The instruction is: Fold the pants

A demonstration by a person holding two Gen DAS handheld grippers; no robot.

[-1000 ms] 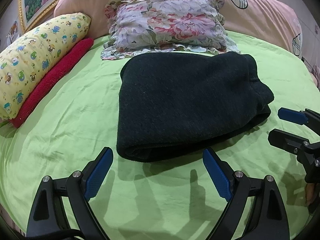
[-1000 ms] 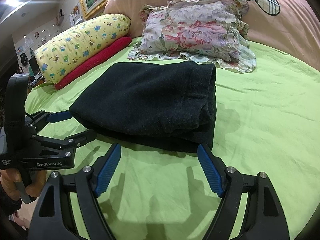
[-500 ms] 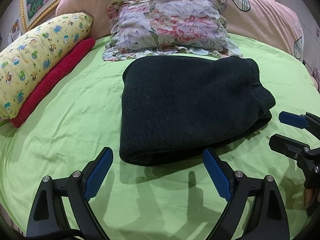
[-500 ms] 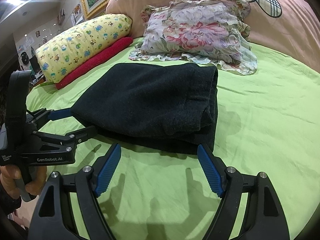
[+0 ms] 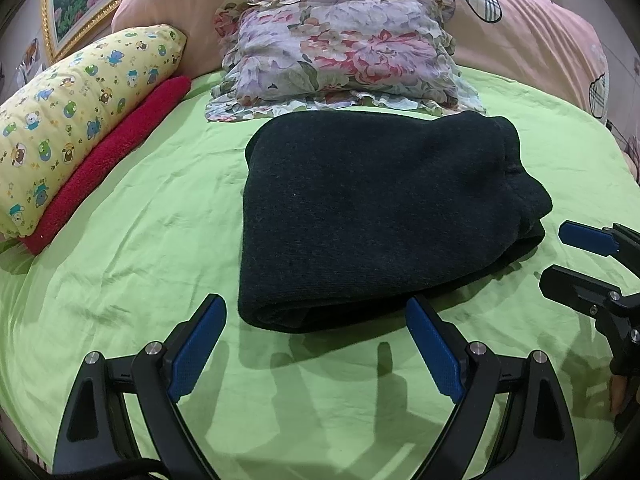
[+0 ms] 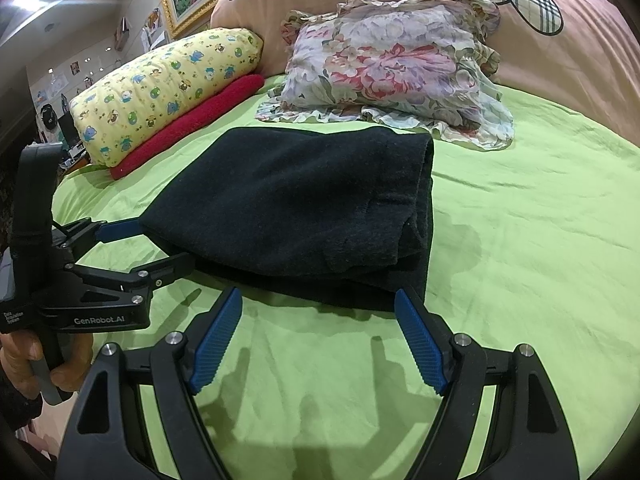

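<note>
The dark grey pants lie folded into a thick rectangle on the green bed sheet; they also show in the right wrist view. My left gripper is open and empty, just in front of the pants' near fold. It also shows in the right wrist view, at the pants' left corner. My right gripper is open and empty, just in front of the pants' near right edge. It shows at the right edge of the left wrist view.
A floral pillow lies right behind the pants. A yellow cartoon-print pillow and a red towel roll lie at the left. A pink quilt is heaped at the back.
Both grippers have drawn back slightly toward me, so the pants sit a little farther and lower in view. The pants have not moved.
</note>
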